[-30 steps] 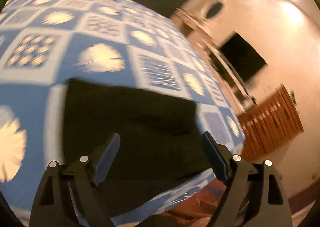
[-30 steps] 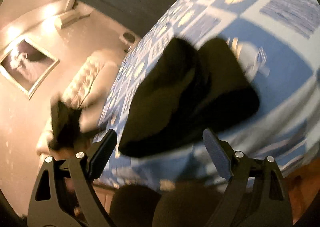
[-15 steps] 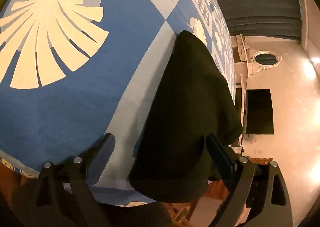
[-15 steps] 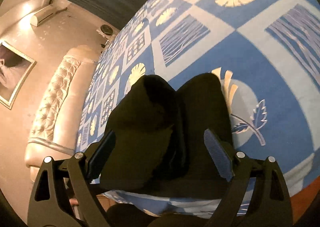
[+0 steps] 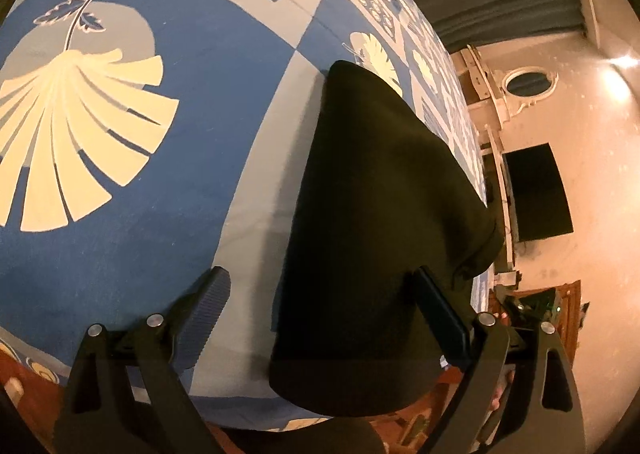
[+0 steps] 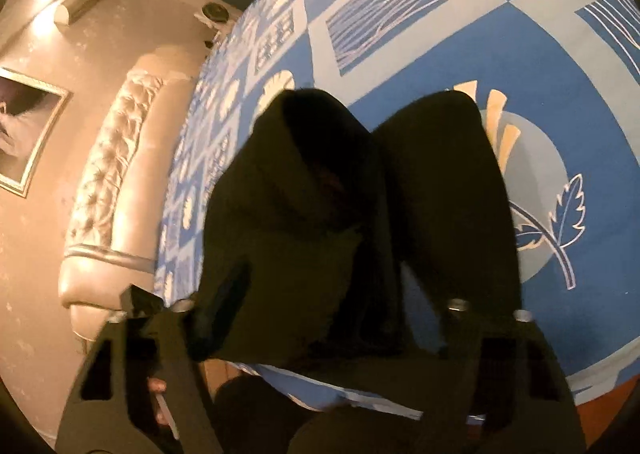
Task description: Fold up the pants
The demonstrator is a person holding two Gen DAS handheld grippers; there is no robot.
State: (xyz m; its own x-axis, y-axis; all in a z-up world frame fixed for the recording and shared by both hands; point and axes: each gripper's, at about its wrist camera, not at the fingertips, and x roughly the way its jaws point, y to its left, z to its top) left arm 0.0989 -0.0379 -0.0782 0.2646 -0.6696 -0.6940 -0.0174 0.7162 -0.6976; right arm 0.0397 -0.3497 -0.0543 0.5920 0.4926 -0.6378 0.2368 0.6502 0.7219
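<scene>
**Now: black pants lying at the near edge of the patterned bed**

Spreading across most of both views is a bed cover (image 5: pixel 168 190) in blue and pale grey squares, printed with cream shell fans, leaf sprigs and wavy-line panels. Beyond it, the right wrist view is showing a tufted cream headboard (image 6: pixel 108 190) beside the bed's far side and a framed picture (image 6: pixel 24 130) hanging on the wall. The left wrist view is showing a dark screen (image 5: pixel 536 190) on the wall and an oval mirror (image 5: pixel 530 82) above it.

Lying on the cover, at its near edge, are the black pants (image 5: pixel 376 222). In the left wrist view they are tapering away from the camera, with the near end drooping over the edge of the bed. In the right wrist view the pants (image 6: pixel 320 222) are showing as two humps side by side, a dark hollow opening at the top of the left one.

The left gripper (image 5: pixel 320 314) is standing wide, its jaws apart: one finger is resting over the bare cover just beside the cloth, the other is sitting against the cloth's right side, with nothing pinched.

The right gripper (image 6: pixel 320 314) is closing, with the pants' near end between its fingers; both fingers are blurred and dark against the cloth, so I cannot tell whether the pads are pressing on it.
</scene>
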